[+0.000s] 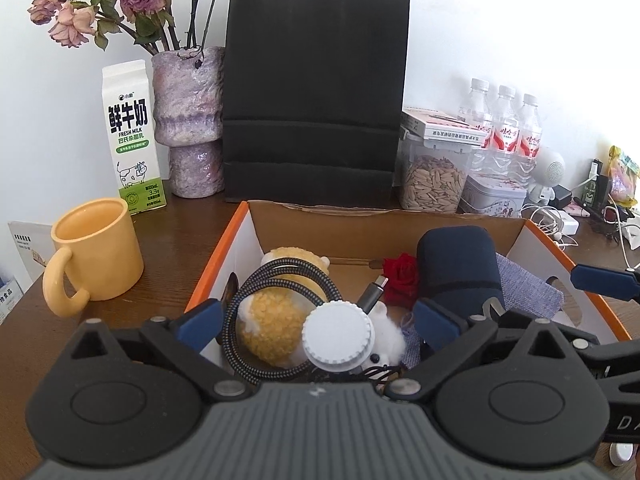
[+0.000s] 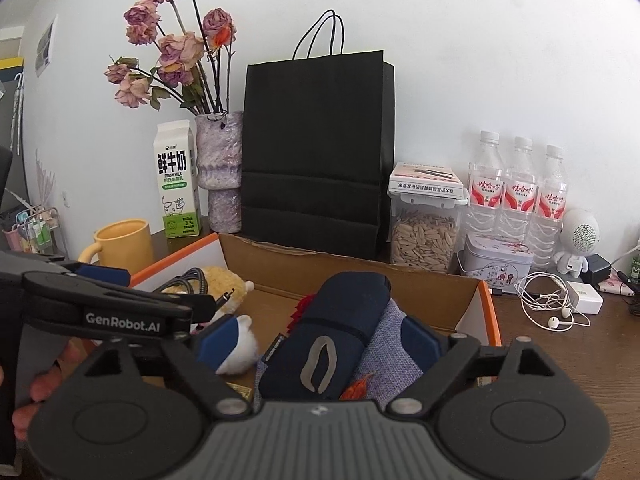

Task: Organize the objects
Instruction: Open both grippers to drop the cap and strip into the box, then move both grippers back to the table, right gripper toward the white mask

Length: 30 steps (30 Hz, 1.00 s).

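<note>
Both jaws released over the cardboard box (image 1: 400, 220): left gripper (image 1: 320, 320) above white cap (image 1: 338, 336), right gripper (image 2: 320, 340) astride navy case (image 2: 328, 344); lift straight out, snagging nothing.

Milk carton (image 1: 132, 136): "鲜牛奶", "FRESH MILK", "3.3g". Left gripper (image 2: 224, 308) arm: "GenRobot.AI". Water bottles (image 2: 520, 196): red labels, characters too small to read reliably.

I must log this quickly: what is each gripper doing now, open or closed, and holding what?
Left gripper: open, holding nothing, over the cable and white cap in the box.
Right gripper: open, holding nothing, around the navy pouch.
</note>
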Available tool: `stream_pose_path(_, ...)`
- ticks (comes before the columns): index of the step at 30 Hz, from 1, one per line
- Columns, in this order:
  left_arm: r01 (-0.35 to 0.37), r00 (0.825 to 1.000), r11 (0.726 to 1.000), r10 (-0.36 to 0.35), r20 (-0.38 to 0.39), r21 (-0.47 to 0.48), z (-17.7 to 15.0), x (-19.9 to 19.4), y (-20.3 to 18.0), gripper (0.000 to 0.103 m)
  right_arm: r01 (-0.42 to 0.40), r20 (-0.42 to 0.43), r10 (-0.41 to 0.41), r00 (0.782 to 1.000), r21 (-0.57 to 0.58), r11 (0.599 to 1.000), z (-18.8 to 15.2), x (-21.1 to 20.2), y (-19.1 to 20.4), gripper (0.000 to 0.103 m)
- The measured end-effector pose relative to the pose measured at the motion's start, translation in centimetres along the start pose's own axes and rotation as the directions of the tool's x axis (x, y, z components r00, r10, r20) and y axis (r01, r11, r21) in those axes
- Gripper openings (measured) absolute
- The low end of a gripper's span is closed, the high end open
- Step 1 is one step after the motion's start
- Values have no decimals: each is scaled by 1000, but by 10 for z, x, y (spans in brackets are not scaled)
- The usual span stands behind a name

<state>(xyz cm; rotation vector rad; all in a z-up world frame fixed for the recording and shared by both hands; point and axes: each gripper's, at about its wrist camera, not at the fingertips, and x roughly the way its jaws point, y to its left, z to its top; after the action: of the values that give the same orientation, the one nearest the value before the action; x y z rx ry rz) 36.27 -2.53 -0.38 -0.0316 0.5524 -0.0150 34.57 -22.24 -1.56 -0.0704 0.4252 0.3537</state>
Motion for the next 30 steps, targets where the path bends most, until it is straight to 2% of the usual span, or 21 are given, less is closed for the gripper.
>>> stream_pose_path(13,-10,1000,1000,10,-4,-5,-12,-18,1,103,19,4,-19,1000,-4,1000,-3,-8,5,98)
stream_pose_path(22,-12,1000,1000,12,-14,-20,-37,-60,7,103,37,10,-37,999,0,999,-22,-51,15,103)
stream_pose_path(30,-24,997,1000,22,-73,-17,-65,-88,16,103,24,-36,-24,999,6,1000,-49,-84,29,103)
